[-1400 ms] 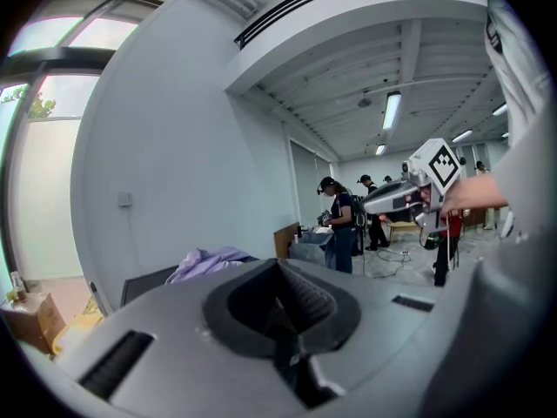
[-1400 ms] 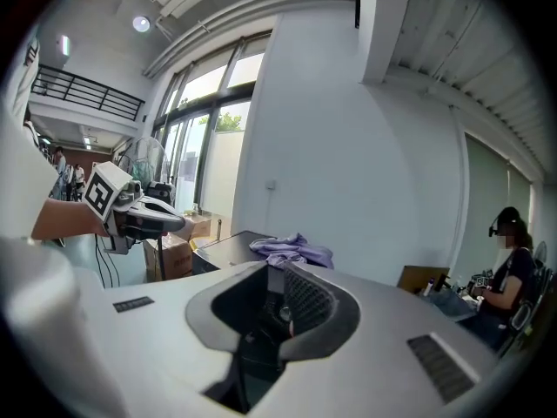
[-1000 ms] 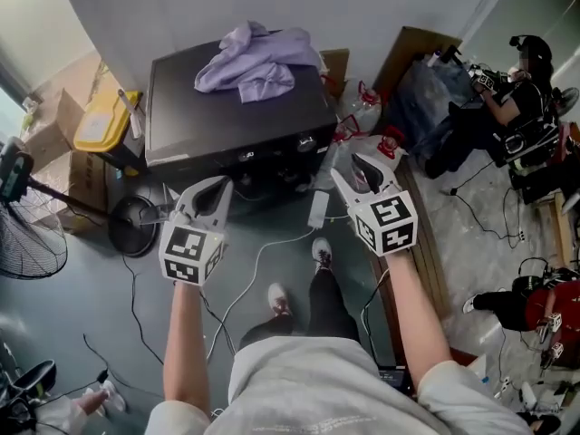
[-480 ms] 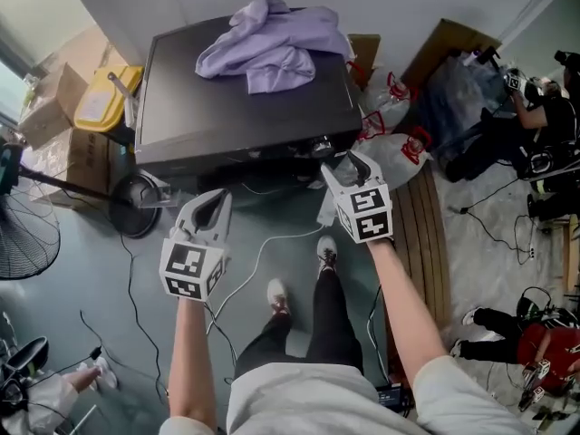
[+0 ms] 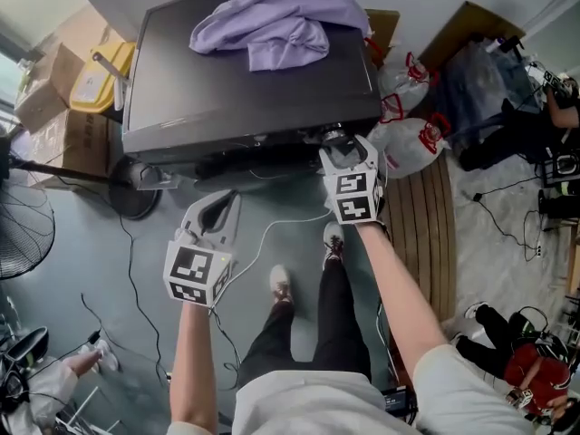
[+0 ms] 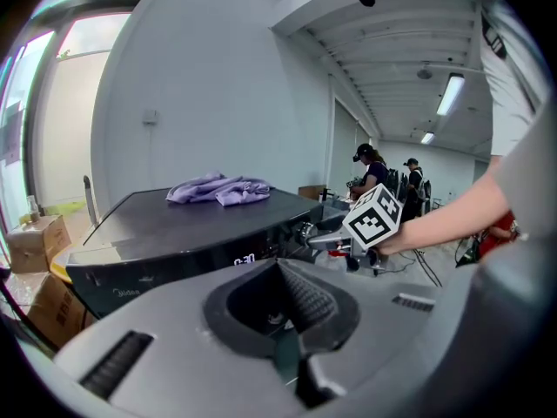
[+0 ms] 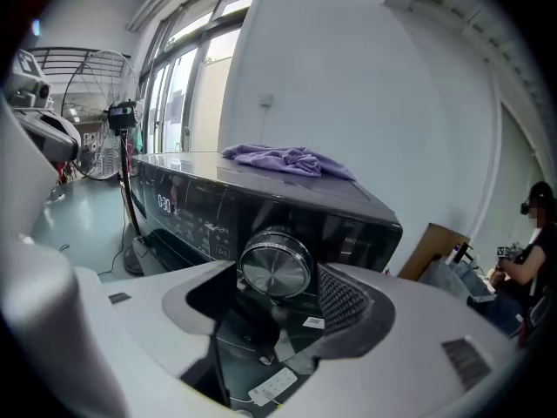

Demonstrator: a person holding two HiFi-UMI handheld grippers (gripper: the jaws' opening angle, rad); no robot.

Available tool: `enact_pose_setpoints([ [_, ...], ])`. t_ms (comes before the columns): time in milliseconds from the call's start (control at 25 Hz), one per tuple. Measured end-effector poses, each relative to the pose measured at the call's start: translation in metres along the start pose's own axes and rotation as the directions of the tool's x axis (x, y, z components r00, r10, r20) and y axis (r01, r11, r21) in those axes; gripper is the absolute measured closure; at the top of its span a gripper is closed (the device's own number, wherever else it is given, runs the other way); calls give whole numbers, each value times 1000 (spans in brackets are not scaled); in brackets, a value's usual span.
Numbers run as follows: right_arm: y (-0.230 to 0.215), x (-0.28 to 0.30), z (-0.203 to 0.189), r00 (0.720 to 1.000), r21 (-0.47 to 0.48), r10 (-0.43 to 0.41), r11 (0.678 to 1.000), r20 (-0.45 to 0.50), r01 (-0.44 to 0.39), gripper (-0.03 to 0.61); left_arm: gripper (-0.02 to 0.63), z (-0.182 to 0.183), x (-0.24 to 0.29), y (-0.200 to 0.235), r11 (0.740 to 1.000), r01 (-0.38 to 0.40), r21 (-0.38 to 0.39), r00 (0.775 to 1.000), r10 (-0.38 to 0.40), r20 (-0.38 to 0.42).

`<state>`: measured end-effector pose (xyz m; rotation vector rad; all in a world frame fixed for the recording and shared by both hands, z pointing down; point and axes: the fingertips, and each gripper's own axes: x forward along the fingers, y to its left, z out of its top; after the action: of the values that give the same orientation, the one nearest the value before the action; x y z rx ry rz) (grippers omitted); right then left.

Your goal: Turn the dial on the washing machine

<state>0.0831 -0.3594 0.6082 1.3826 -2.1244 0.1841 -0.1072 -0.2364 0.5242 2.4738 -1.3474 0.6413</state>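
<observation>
Holds the right hand-held gripper (image 5: pixel 340 145) at the near front of the washing machine (image 5: pixel 245 89), jaws spread and just opened wider, with the dial (image 7: pixel 275 265) between the tips and no pad pressing on it. Carries the left hand-held gripper (image 5: pixel 231 198) nearer and to the left, over the floor (image 5: pixel 109 279), jaws pressed together on nothing. Shows the dial at the panel's right end, with purple cloth (image 5: pixel 281 12) heaped on the lid.

The washing machine (image 5: pixel 227 89) was seen steeply from above in the head view and faced closely, from low, in both gripper views.
</observation>
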Motion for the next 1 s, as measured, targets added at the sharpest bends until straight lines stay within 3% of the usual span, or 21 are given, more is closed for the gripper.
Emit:
enact_pose_setpoints([
  [360,0,9,2,999,6,-51,999,2,51,301,598,-16,-2,6,1000,-12,-25,1000,11,-24],
  [560,-3,11,-1,1000,152,-5,988,10,4,301,598,-21,-5,8,999,-19,-33,1000,18,-23],
  [680,-6,10,-2,999,304,42,951,25,-47,301,598,-26,-7,11,999,-32,-44,999,30,-35],
  [800,-7,10,-3,996,391,74,917,38,-84,301,598,-27,-9,13,998,-41,-57,999,39,-37],
  [1000,-10,11,-3,988,543,132,825,82,-155,300,598,-24,-11,15,997,-43,-57,999,41,-30],
])
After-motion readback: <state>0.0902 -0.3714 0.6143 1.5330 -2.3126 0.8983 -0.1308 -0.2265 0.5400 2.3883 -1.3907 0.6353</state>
